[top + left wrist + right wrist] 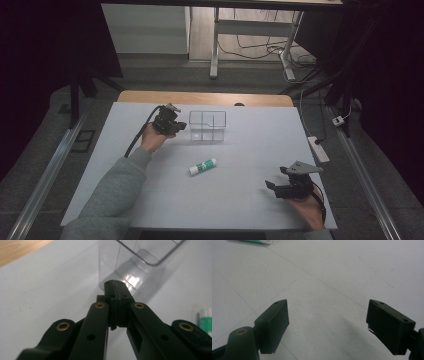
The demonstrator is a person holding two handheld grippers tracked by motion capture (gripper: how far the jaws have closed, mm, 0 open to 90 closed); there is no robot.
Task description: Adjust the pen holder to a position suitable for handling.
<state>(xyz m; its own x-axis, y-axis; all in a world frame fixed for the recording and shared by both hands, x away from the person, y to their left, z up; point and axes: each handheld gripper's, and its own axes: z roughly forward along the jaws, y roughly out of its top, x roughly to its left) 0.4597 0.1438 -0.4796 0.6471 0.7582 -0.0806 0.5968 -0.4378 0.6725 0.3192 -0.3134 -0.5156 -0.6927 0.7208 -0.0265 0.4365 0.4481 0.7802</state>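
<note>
A white table top (240,200) is seen from the high view, with a wooden edge (205,97) showing along its far side. One clear plastic box (207,126) stands on the far half, slightly left of centre; it is divided into compartments, though their number cannot be counted surely. One glue stick (202,166) lies flat near the middle of the table, well apart from the box and nearer to the person. Its long axis runs diagonally, the white cap end pointing near-left and the other end far-right. A green and white label is seen on it, but no writing can be read.

Two grippers are held. The left gripper (176,126) is held at the far left, just beside the left wall of the box; in the left gripper view its jaws are pressed together with nothing between them, their tips close to the box's lower corner (130,272). The right gripper (278,177) is held low at the near right, well apart from the glue stick, its jaws spread wide over bare table in the right gripper view and pointing left, where an end of the glue stick (257,241) is caught at the top edge
</note>
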